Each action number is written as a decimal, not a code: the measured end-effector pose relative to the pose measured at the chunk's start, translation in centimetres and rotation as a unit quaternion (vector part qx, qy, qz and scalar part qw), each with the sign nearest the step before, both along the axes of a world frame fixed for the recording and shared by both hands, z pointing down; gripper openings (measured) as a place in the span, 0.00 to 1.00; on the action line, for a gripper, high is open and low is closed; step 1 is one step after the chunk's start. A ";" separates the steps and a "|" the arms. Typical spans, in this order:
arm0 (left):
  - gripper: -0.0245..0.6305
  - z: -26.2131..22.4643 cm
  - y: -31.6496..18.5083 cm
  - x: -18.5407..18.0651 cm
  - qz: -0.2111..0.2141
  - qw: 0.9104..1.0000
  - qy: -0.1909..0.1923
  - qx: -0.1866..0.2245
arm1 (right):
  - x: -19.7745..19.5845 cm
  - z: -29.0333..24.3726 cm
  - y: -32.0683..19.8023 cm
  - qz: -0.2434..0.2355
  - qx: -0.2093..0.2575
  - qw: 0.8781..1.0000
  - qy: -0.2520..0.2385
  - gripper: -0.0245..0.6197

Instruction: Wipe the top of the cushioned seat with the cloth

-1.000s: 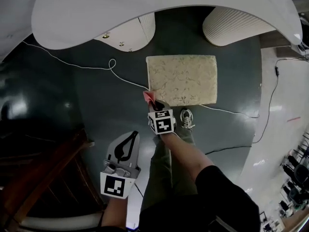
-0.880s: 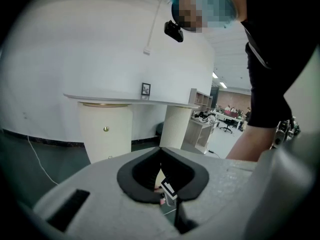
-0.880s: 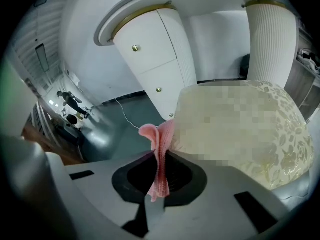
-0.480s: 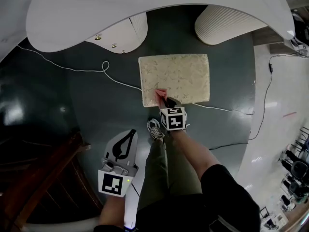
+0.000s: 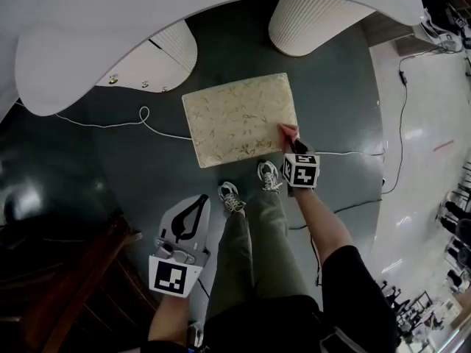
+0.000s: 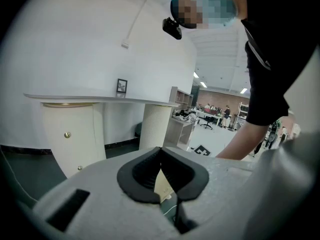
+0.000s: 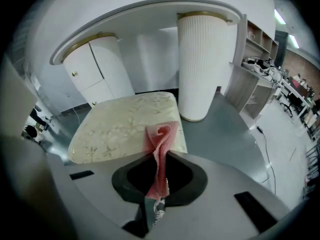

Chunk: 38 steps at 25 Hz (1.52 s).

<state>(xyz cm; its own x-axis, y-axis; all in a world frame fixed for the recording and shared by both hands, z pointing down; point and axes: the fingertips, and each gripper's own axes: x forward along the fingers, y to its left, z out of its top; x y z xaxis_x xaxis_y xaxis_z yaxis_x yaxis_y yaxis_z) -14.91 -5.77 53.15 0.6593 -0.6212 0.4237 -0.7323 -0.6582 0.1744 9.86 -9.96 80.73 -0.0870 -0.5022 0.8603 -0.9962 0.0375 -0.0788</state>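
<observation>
The cushioned seat (image 5: 239, 118) is a cream rectangular cushion with a leafy pattern, standing on the dark floor; it also fills the middle of the right gripper view (image 7: 125, 126). A pink cloth (image 5: 287, 132) is pinched in my right gripper (image 5: 294, 143), which hangs at the seat's near right corner. In the right gripper view the cloth (image 7: 159, 149) stands up between the jaws, which are shut on it. My left gripper (image 5: 193, 215) hangs low at the left beside the person's leg, jaws closed with nothing in them.
A curved white counter (image 5: 191, 6) with a ribbed column (image 5: 313, 20) and a cabinet (image 5: 147, 68) stands behind the seat. White cable (image 5: 110, 120) trails over the floor at left. The person's shoes (image 5: 250, 186) are just in front of the seat. Dark wooden furniture (image 5: 66, 285) sits lower left.
My right gripper has carried the pink cloth from the seat's near left corner along its front edge to the near right corner. The left gripper has stayed where it was.
</observation>
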 end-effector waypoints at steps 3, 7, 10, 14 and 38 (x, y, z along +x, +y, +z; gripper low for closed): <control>0.06 0.1 -0.2 1.8 0.015 1.000 0.001 0.001 | 3.6 0.4 0.3 0.032 -0.007 0.999 0.024 0.08; 0.06 -0.3 -0.4 3.4 0.031 1.000 0.000 0.003 | 6.9 0.8 1.3 0.063 -0.026 0.997 0.046 0.08; 0.06 -0.6 -0.7 4.0 0.035 0.999 -0.005 0.004 | 7.8 0.1 1.6 0.067 -0.026 0.996 0.045 0.08; 0.06 -1.3 -1.3 4.7 0.032 0.999 0.000 0.007 | 7.2 -1.9 1.5 0.067 -0.009 0.997 0.022 0.08; 0.06 -13.5 -2.9 1.1 -0.108 0.992 0.010 0.064 | -7.3 -29.0 -6.9 -0.133 0.165 0.968 -0.135 0.08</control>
<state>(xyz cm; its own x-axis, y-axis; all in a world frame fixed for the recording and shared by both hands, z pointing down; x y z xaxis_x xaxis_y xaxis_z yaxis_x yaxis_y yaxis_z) -13.76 -8.69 39.67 0.5131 -0.7965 0.3198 -0.8555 -0.5049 0.1148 2.58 -16.82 51.69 -0.4500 -0.6750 0.5847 -0.8927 0.3570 -0.2750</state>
